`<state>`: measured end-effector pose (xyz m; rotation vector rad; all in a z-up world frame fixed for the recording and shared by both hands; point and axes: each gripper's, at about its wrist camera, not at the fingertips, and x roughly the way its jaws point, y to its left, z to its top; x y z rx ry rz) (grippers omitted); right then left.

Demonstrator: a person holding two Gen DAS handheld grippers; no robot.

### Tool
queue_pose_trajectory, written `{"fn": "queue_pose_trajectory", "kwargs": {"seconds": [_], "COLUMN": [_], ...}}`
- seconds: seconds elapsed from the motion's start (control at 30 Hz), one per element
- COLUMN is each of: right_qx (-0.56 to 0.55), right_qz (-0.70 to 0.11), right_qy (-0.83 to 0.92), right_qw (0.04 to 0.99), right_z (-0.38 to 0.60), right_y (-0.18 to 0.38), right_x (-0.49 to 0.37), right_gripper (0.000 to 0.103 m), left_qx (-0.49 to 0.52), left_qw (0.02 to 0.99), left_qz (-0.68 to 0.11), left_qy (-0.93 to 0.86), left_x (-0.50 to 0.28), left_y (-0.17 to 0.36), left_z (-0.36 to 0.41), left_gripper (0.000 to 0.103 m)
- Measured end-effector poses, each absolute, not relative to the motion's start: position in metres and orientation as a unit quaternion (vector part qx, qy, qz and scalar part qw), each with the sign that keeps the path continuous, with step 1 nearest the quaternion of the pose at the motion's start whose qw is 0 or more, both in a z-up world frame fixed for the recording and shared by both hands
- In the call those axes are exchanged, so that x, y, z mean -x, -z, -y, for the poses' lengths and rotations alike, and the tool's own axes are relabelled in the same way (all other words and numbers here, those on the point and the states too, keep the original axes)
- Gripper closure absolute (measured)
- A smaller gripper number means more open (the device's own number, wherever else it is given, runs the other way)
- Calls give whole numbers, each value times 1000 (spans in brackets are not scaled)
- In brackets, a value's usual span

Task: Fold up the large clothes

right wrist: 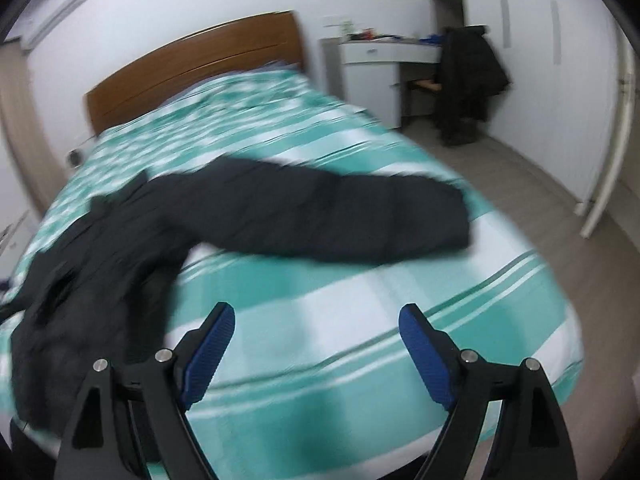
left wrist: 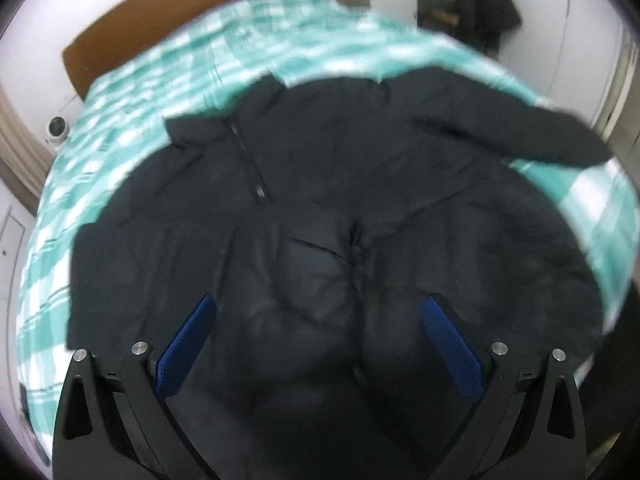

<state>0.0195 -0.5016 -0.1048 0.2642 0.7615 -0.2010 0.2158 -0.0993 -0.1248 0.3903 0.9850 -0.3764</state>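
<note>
The black puffer jacket (left wrist: 320, 200) lies spread front-up on the bed (right wrist: 360, 300) — laid flat, presumably so it can be folded. One sleeve (right wrist: 340, 216) reaches toward the right of the frame. The left gripper (left wrist: 318, 336) and the right gripper (right wrist: 316, 340) are both spread, holding nothing — likely positioning for a grasp.

A dark, matt, quilted cloth jacket (left wrist: 320, 208) is seen on a green-and-white woven bedspread (right wrist: 360, 312). The headboard (right wrist: 192, 68) is of smooth brown wood (faintly glossy). Ribbed blue pads (right wrist: 208, 348) are fitted on black plastic.
</note>
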Motion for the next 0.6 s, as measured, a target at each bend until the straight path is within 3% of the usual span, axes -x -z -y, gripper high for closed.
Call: {"fn": "queue_pose_trajectory", "kwargs": {"seconds": [0.03,0.1,0.17,0.23,0.33,0.6], "right_qx": [-123,-111,-102,-88,-75,-47], "right_qz": [-369,-362,-357,-357,-360,-334], "right_qy": [85,55,32,15,-6,-46], "right_qw": [917,924,928,930,930,940], "right_z": [488,459,438,418,398,357], "right_y": [104,101,98,96,94,70], "right_x": [-14,-6,-2,1,-4,-9], "right_gripper": [17,17,17,17,17,17], "left_qx": [-187,-180,-160,-137,-101,-23], "left_qw": [840,830,829,839,857,916], "left_qz": [-478,-496,-503,-494,-475,-386], "left_qy": [178,179,184,180,172,109], "left_x": [-223,-235,-238,-234,-222,-178], "left_y": [136,154,159,149,121,16], "left_z": [102,100,89,75,48,-70], "left_gripper": [2,23,55,70,76,76]}}
